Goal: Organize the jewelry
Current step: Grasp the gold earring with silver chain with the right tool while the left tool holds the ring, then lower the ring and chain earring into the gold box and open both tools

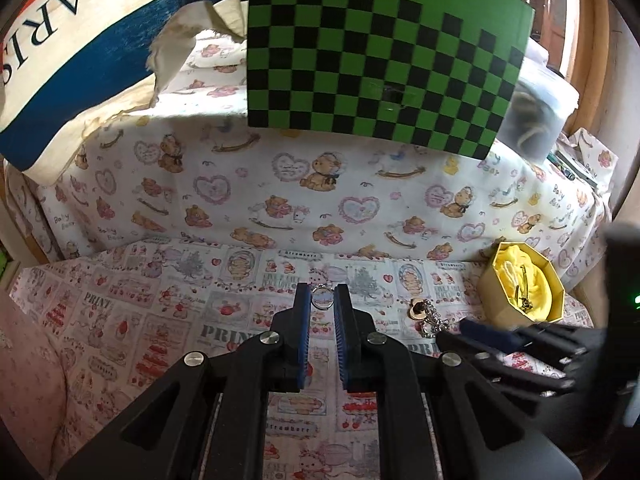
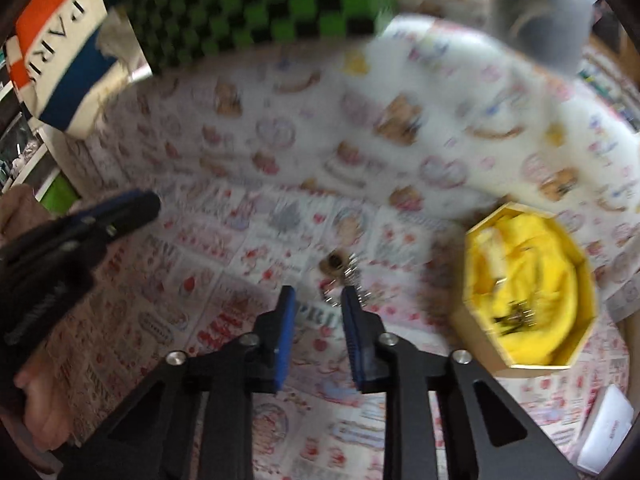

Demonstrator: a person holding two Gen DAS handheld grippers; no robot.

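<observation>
A green-and-black checkerboard leans beside a PARIS tote bag above printed cloth.

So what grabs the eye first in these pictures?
The big green-and-black checkered board propped at the back, above the teddy-bear print cloth. To the right sits an open octagonal box lined with yellow fabric, and a small round ring lies between the left claw tips.

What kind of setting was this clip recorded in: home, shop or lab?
Probably a home, on a bed or soft surface: a teddy-bear print fabric sheet covers it, a striped cloth bag lettered PARIS leans behind, and a yellow-lined octagonal gift box holds jewelry. The green-and-black checkerboard card suggests a recording setup.
</observation>
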